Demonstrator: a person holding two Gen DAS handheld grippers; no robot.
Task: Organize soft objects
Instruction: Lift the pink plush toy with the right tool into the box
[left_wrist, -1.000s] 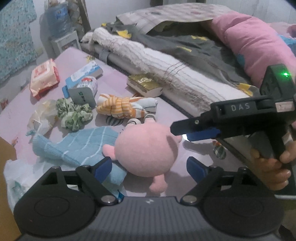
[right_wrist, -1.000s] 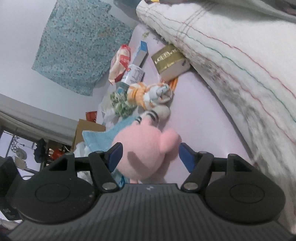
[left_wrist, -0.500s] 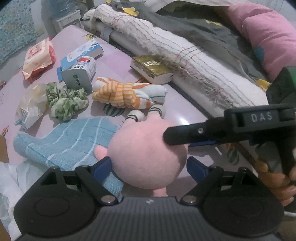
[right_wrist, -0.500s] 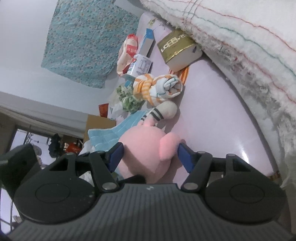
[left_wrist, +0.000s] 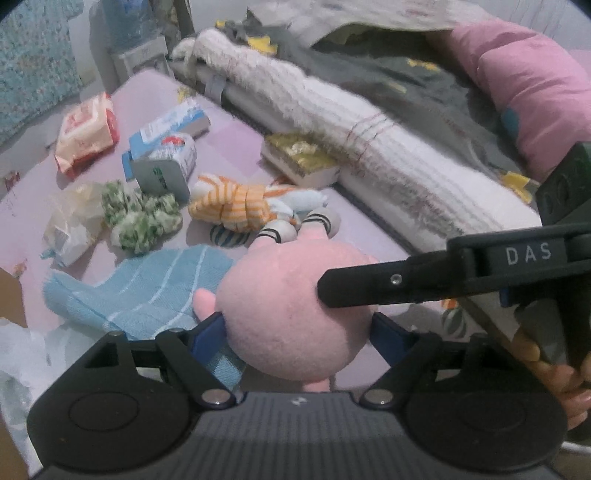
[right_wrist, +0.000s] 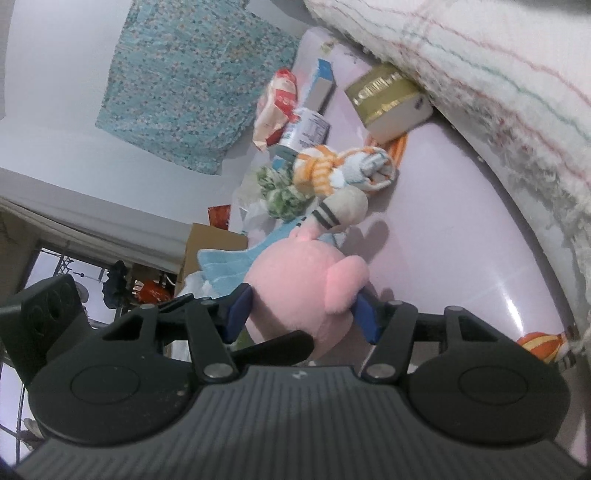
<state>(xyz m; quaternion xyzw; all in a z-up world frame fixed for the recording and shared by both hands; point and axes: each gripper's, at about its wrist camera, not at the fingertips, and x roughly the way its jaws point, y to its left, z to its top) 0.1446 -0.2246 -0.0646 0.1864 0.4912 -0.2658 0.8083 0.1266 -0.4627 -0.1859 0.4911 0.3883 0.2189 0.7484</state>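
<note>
Pink plush (left_wrist: 291, 314) now between both your claws: left gripper (left_wrist: 297, 332) spread, touching; right gripper (right_wrist: 299, 314) pinching it, moved in. Lift next.

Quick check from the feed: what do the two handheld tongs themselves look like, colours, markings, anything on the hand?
Both tongs are matte black plastic with round pivot discs, silver rivets and blue finger pads. The left tongs have a ribbed grey body with a small white logo. The right tongs match; their side reads "DAS" in white. The right hand is bare, no sleeve visible. No cables seen.
</note>
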